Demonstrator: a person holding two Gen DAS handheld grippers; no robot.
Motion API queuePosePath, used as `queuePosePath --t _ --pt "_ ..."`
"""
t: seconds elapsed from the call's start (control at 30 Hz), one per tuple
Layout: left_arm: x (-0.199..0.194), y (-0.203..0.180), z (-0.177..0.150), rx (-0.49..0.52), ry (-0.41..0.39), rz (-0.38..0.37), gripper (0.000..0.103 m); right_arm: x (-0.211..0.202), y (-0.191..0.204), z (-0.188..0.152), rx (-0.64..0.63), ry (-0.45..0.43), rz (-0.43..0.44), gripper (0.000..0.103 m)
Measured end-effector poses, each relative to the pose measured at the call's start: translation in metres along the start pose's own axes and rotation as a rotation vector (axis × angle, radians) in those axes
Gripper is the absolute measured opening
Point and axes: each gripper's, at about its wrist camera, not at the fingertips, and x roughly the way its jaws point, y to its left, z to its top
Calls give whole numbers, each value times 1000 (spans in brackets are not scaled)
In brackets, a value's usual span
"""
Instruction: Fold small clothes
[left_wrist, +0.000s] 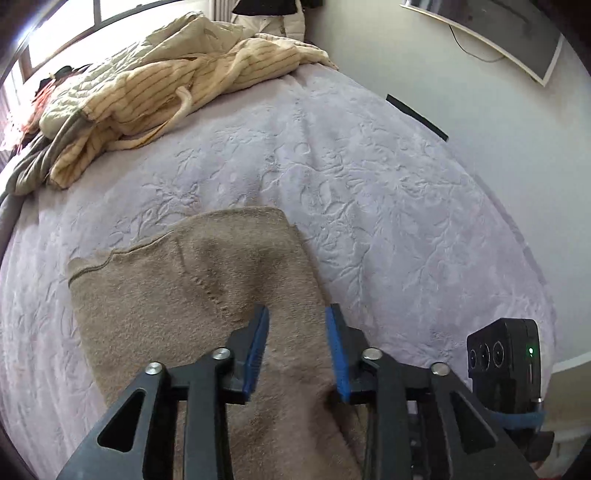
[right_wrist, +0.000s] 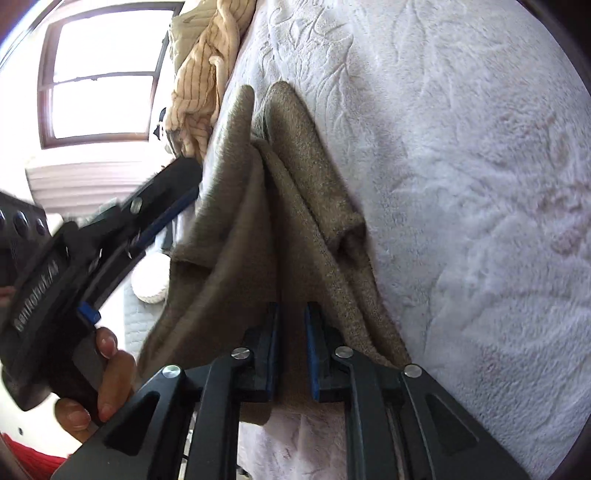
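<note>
Tan garment (left_wrist: 192, 295) between parted left claw (left_wrist: 297, 314) jaws.

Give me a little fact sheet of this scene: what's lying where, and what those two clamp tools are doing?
surface: bed with a pale lilac embossed blanket
garment being folded: tan fleece piece, lying on the blanket
left gripper: open above the tan piece, nothing pinched
right gripper: jaws slightly apart with tan fabric between them; no firm pinch visible
hand: holds the left gripper's handle
waiting pile: cream striped clothes at the bed's far end
background: window
</note>
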Motion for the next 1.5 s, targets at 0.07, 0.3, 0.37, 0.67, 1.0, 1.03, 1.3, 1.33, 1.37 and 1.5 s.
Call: queuePosePath --t 0.07,0.3,0.37,0.67,1.0,1.03,1.3,1.33,1.37,1.5 --pt "-17 22 -4 -53 -60 23 85 -2 -5 4 43 -19 69 44" --pt "-28 103 -30 -180 -25 137 85 0 -21 22 181 -52 292 63" --pt "-21 126 -43 -243 10 153 85 4 -14 30 168 -33 296 66" --pt "-16 174 -70 -408 -8 182 85 19 59 52 -208 50 -106 14" --pt "25 148 -69 -249 -8 241 85 13 23 54 -229 -6 -207 14" --pt "26 146 -69 -243 -13 247 86 13 15 55 -204 -8 -192 13" --pt "-13 146 -71 -235 5 190 87 -29 60 33 -344 -71 -375 21" --pt "-20 143 -74 -229 5 167 87 -39 68 26 -369 -76 -360 16" --pt "-25 139 -77 -218 9 148 87 -47 76 18 -390 -69 -339 14" --pt "-32 116 -86 -194 25 82 87 -51 103 -15 -496 9 -298 12"
